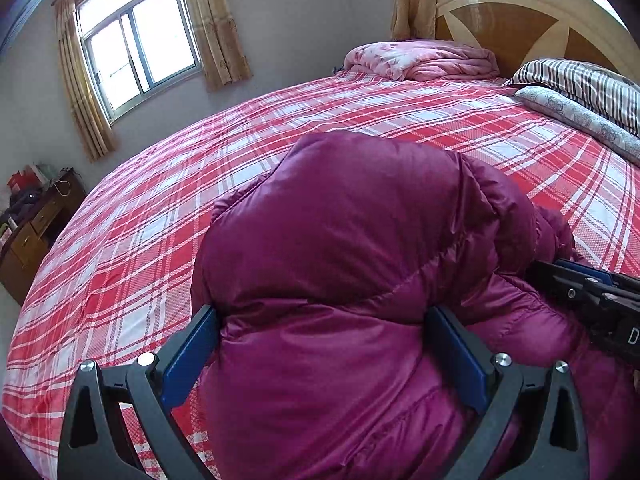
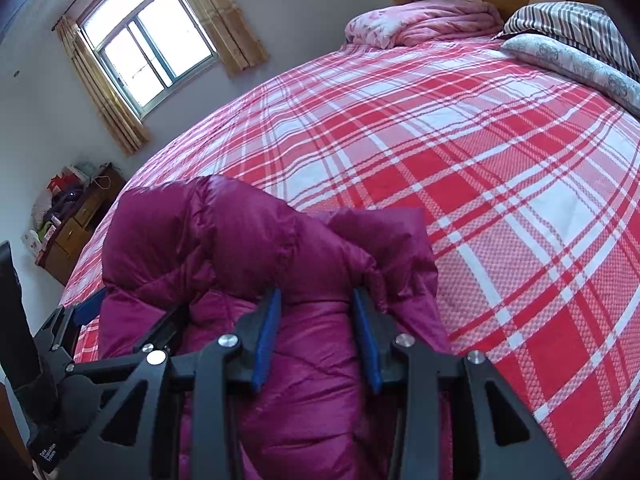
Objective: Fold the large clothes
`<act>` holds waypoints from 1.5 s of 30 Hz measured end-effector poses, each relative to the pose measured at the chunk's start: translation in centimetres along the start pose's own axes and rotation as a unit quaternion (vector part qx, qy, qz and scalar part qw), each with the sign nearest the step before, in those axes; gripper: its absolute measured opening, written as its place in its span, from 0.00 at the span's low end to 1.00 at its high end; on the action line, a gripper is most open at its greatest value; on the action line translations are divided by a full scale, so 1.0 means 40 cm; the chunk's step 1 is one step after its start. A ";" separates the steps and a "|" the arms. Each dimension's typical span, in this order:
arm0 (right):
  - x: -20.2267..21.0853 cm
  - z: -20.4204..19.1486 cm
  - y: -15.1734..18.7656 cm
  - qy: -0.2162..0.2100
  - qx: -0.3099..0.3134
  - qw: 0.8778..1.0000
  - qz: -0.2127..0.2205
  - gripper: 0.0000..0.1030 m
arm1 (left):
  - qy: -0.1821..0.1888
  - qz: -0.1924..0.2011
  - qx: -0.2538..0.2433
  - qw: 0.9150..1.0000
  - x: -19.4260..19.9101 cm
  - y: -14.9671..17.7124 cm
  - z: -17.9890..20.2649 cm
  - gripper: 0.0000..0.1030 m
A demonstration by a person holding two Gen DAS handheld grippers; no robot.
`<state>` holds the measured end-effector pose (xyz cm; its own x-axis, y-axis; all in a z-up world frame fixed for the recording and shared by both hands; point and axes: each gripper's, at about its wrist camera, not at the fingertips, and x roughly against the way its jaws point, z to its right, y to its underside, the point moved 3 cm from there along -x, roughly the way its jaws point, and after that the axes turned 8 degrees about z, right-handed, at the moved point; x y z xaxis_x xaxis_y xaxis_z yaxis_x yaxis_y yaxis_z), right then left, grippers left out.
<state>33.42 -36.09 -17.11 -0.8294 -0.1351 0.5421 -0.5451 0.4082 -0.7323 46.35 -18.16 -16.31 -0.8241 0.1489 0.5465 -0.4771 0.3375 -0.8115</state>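
A: Log entry. Where did you have the jacket (image 1: 352,248)?

B: The jacket lay bunched on the plaid bed sheet (image 1: 168,216), right in front of both grippers. Its magenta padding rose in a mound ahead of your left gripper (image 1: 322,344) and filled the space between the blue pads (image 1: 188,356).

A: State of your left gripper?

B: Its fingers stood wide apart, one on each side of a thick fold of the jacket. The pads touched the fabric at both sides, but I could not tell whether they squeezed it.

A: And your right gripper (image 2: 316,320)?

B: Its fingers stood closer together, with a ridge of the jacket (image 2: 248,248) between them. The blue pads (image 2: 266,340) pressed against that ridge on both sides, so you had it clamped on the jacket.

A: Position of one gripper against the other?

B: Your right gripper sat just beside the left, to its right, both against the same garment.

A: Surroundings?

B: Beyond the grippers, past the jacket, a pink quilt (image 1: 420,60) and a striped pillow (image 1: 584,84) lay by the headboard (image 1: 520,12). A window (image 2: 148,48) stood far to the left.
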 end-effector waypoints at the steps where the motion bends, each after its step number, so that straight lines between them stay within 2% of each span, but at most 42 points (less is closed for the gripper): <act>1: -0.001 0.000 0.001 0.000 0.000 1.000 -0.001 0.40 | 0.000 -0.001 0.000 1.000 -0.001 0.000 0.000 0.99; 41: -0.015 -0.002 0.001 0.002 0.005 1.000 -0.013 0.40 | 0.011 -0.029 0.005 1.000 -0.029 0.011 0.001 0.99; 43: -0.013 0.002 -0.001 -0.010 -0.001 1.000 -0.014 0.45 | 0.012 -0.031 0.005 0.999 -0.027 0.008 0.000 0.99; 45: 0.007 0.014 -0.007 -0.052 -0.020 0.998 -0.006 0.55 | 0.016 -0.032 0.014 0.999 -0.008 0.004 -0.015 0.99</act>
<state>33.26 -36.75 -16.99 -0.8317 -0.2322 0.5043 -0.5521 0.4413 -0.7074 46.71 -17.61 -16.50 -0.7819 0.1588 0.6029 -0.5364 0.3213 -0.7804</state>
